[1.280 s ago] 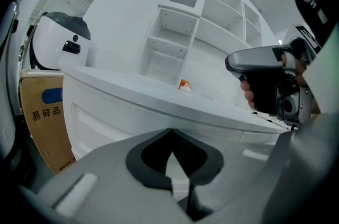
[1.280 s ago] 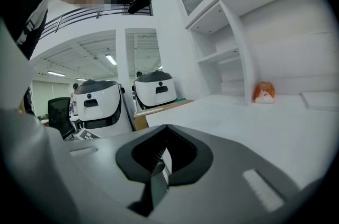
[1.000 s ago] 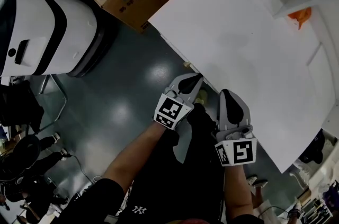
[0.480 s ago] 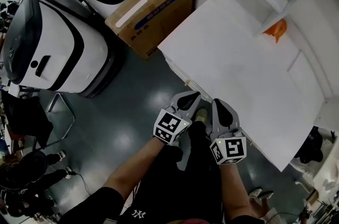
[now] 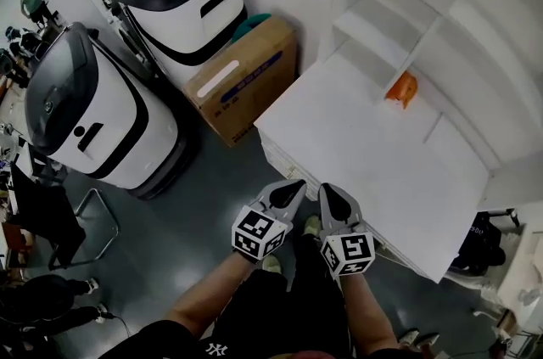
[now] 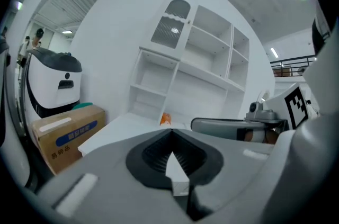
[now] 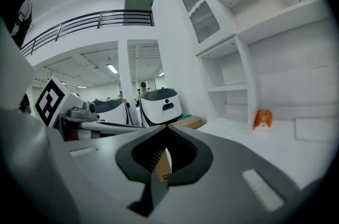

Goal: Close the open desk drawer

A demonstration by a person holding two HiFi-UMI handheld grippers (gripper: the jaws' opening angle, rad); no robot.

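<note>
Drawer [image 5: 277, 155]: white front, seen small under the left end of the desk's [image 5: 373, 162] front edge, appearing flush with the desk face. Its long axis followed that edge, upper left to lower right in the head view, with the front facing the person. Left gripper [image 5: 296, 186] and right gripper [image 5: 327, 191] hovered side by side just before it, tips toward the desk, jaws closed together and empty. An orange object [image 5: 403, 87] sat at the desk's rear; a cardboard box [image 5: 246, 77] stood beside the desk.

Open across the flat white desk top [image 5: 365, 154], barring a small orange object [image 5: 403, 88] at its far edge; blocked left by a brown cardboard box [image 5: 246, 77].
</note>
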